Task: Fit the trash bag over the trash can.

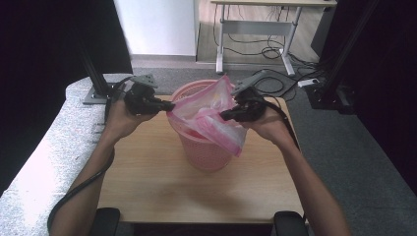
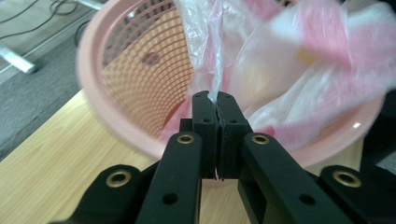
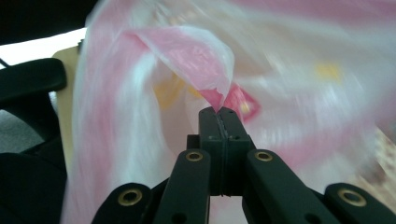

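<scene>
Lining the pink basket (image 1: pixel 206 147) with a plastic bag (image 1: pixel 209 118)

Both tongs, left (image 1: pixel 169 105) and right (image 1: pixel 223 116), are clamped shut on the bag's edges above the basket on the counter (image 1: pixel 147 182); spread the mouth evenly over the rim.

left hand-held gripper (image 2: pixel 217 99): jaws closed, pinching a thin edge of the pink-and-clear plastic bag (image 2: pixel 289 70). bag sits inside the pink lattice basket (image 2: pixel 140 79). basket stands on the wooden counter (image 2: pixel 46 158).

Black tongs (image 2: pixel 217 100) with brass-ringed screw holes, trailing black cables.
</scene>
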{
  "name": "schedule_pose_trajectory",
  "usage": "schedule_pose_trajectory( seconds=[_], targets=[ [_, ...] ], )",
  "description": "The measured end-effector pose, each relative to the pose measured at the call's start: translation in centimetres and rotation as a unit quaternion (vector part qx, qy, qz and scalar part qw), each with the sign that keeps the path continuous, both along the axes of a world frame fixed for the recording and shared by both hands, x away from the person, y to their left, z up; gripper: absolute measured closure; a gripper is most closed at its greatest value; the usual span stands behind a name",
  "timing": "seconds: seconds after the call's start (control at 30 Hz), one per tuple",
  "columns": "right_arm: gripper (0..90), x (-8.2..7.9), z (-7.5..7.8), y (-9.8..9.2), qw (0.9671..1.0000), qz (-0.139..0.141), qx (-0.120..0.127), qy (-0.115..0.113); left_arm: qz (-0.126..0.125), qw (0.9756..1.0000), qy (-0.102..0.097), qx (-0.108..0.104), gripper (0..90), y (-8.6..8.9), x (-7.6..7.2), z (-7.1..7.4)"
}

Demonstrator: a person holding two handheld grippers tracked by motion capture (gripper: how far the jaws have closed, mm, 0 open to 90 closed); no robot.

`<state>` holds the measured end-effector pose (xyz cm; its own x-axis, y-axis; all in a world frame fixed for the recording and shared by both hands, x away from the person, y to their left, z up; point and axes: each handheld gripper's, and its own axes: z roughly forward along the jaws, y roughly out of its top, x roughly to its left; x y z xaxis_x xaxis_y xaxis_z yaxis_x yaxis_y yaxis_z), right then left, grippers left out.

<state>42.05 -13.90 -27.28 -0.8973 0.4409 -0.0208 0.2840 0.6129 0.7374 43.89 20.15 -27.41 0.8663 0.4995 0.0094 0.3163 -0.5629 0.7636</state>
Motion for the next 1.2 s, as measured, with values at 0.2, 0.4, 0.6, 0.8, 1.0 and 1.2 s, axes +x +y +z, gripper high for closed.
schedule_pose_trajectory(
  seconds=[0.2,0.4,0.6,0.8,1.0,1.2],
  targets=[
    [89.1,0.2,-0.6,-3.9,0.9992,-0.035,0.012,0.016,0.018,0.9998,0.011,0.001,87.0,1.6,0.5,-0.7],
    [72.4,0.2,0.0,-3.5,0.9994,-0.022,0.023,0.015,0.014,0.9998,0.011,0.006,86.0,1.5,0.3,-0.7],
    [51.7,0.4,1.3,-1.1,0.9995,0.004,0.030,-0.008,0.012,0.9999,0.009,0.004,85.7,1.6,0.3,-0.3],
    [43.9,1.2,1.6,2.2,0.9991,0.031,0.026,-0.009,0.007,0.9999,0.012,0.002,84.5,1.4,0.3,-0.2],
    [73.9,2.3,0.5,5.4,0.9989,0.040,0.010,-0.020,0.011,0.9999,0.009,0.004,85.7,0.9,0.7,-0.3],
    [89.4,2.0,0.3,3.8,0.9989,0.041,-0.015,-0.018,0.042,0.9991,0.003,0.008,88.2,0.6,2.1,-0.9]
  ],
)
